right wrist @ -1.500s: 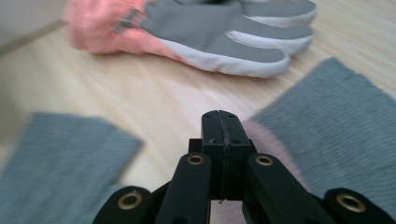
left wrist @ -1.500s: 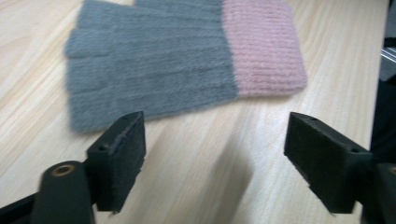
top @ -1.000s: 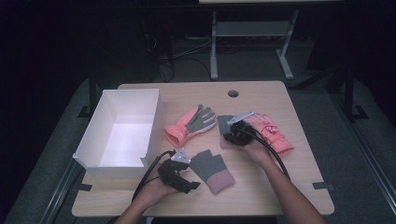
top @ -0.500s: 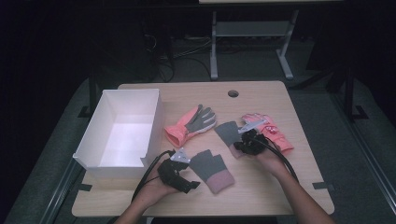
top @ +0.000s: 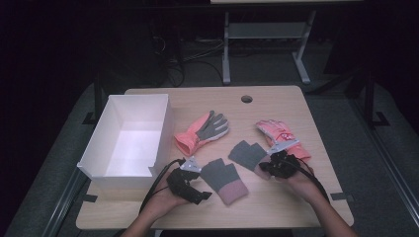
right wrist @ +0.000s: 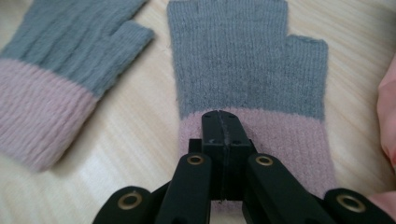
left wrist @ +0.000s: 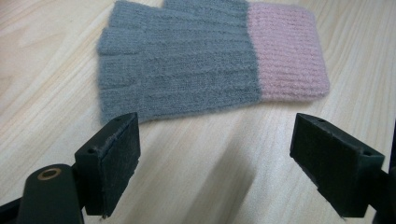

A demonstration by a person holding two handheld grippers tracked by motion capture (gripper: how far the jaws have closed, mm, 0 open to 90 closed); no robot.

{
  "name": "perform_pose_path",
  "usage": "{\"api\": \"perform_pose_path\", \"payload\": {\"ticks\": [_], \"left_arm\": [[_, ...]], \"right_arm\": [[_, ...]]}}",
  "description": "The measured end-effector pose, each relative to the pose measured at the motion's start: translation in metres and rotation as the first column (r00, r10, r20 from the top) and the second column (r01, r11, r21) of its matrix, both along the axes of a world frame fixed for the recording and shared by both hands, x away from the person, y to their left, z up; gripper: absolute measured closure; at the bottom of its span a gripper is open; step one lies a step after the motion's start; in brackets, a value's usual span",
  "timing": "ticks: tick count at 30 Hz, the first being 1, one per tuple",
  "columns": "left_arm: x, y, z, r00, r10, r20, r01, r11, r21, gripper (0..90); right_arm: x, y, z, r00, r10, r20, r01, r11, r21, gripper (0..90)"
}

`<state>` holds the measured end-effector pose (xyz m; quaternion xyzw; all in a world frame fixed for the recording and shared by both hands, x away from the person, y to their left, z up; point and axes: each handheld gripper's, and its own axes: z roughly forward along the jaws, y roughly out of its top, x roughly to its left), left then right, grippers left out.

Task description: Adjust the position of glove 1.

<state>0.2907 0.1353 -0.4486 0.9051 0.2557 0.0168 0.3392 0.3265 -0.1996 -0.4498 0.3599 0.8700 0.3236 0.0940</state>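
Observation:
Two grey fingerless knit gloves with pink cuffs lie flat on the wooden table. My right gripper is shut on the pink cuff of the right-hand one, whose finger stubs point away from me. The other grey glove lies just in front of my left gripper. That gripper rests low over the table with its jaws wide apart and only bare wood between them.
A white open box stands at the left of the table. An orange glove with a grey palm lies mid-table, and a pink glove just beyond my right gripper. A cable hole sits near the far edge.
My right gripper has drawn its grey glove toward the near edge, away from the pink glove. The left gripper and its glove have stayed put.

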Motion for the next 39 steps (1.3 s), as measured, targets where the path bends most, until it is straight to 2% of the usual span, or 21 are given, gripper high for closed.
{"api": "perform_pose_path", "payload": {"ticks": [1, 2, 5, 8, 10, 14, 15, 17, 19, 21, 30, 33, 37, 38, 39], "left_arm": [[0.000, 0.000, 0.000, 1.0000, 0.000, 0.000, 0.000, 1.0000, 0.000, 15.6], [0.000, 0.000, 0.000, 1.0000, -0.003, 0.003, 0.003, 1.0000, 0.004, 15.8], [0.000, -0.001, 0.000, 1.0000, 0.003, 0.001, -0.003, 1.0000, 0.005, 15.8], [0.000, 0.000, 0.000, 1.0000, 0.007, -0.002, -0.007, 1.0000, 0.000, 15.9], [0.000, 0.000, -0.001, 0.9999, 0.012, -0.001, -0.012, 0.9999, -0.005, 15.9], [-0.001, 0.000, -0.001, 0.9997, 0.024, -0.001, -0.024, 0.9996, -0.012, 15.9], [-0.001, 0.001, -0.001, 0.9997, 0.023, 0.001, -0.023, 0.9997, -0.011, 15.9], [-0.001, 0.000, 0.000, 0.9997, 0.022, 0.006, -0.022, 0.9997, -0.011, 15.9], [-0.001, 0.000, 0.000, 0.9998, 0.017, 0.009, -0.017, 0.9998, -0.007, 15.9], [-0.001, -0.002, 0.000, 0.9997, 0.020, 0.013, -0.020, 0.9998, -0.008, 15.9], [-0.001, 0.000, 0.000, 0.9998, 0.019, 0.009, -0.019, 0.9998, -0.006, 16.5], [-0.001, 0.002, 0.002, 0.9996, 0.012, 0.027, -0.012, 0.9999, -0.002, 28.6], [-0.002, 0.000, 0.006, 0.9999, 0.006, 0.009, -0.006, 0.9989, -0.046, 67.7], [-0.003, -0.002, 0.006, 1.0000, -0.001, -0.009, 0.001, 0.9981, -0.061, 67.7], [-0.003, -0.004, 0.006, 0.9995, -0.016, -0.026, 0.014, 0.9976, -0.068, 77.6]], "right_arm": [[0.000, 0.000, 0.000, 1.0000, 0.000, 0.000, 0.000, 1.0000, 0.000, 89.2], [0.002, -0.002, 0.005, 0.9998, -0.002, 0.017, 0.001, 0.9989, 0.046, 84.5], [0.007, -0.002, 0.008, 0.9993, -0.006, 0.036, 0.004, 0.9987, 0.051, 80.9], [0.022, -0.002, 0.006, 0.9996, -0.012, 0.027, 0.010, 0.9974, 0.072, 74.2], [0.024, -0.002, 0.005, 0.9995, -0.019, 0.023, 0.017, 0.9967, 0.079, 73.5], [0.032, 0.002, -0.005, 1.0000, -0.007, -0.001, 0.007, 0.9978, 0.066, 69.9], [0.033, 0.003, -0.008, 1.0000, -0.001, -0.005, 0.002, 0.9988, 0.049, 69.9], [0.033, 0.007, -0.012, 0.9998, -0.013, 0.012, 0.013, 0.9997, 0.022, 75.8], [0.032, 0.008, -0.012, 0.9997, -0.017, 0.015, 0.017, 0.9997, 0.015, 77.5], [0.030, 0.010, -0.012, 0.9993, -0.013, 0.034, 0.013, 0.9999, -0.003, 84.7], [0.029, 0.008, -0.008, 0.9990, -0.026, 0.037, 0.025, 0.9995, 0.020, 87.4], [0.027, 0.007, -0.005, 0.9984, -0.038, 0.042, 0.037, 0.9988, 0.033, 87.4], [0.023, 0.004, 0.002, 0.9973, -0.041, 0.061, 0.038, 0.9980, 0.051, 87.5], [0.023, 0.004, 0.002, 0.9973, -0.041, 0.061, 0.038, 0.9980, 0.051, 87.5], [0.022, 0.004, 0.003, 0.9972, -0.042, 0.062, 0.038, 0.9976, 0.057, 87.6]]}}
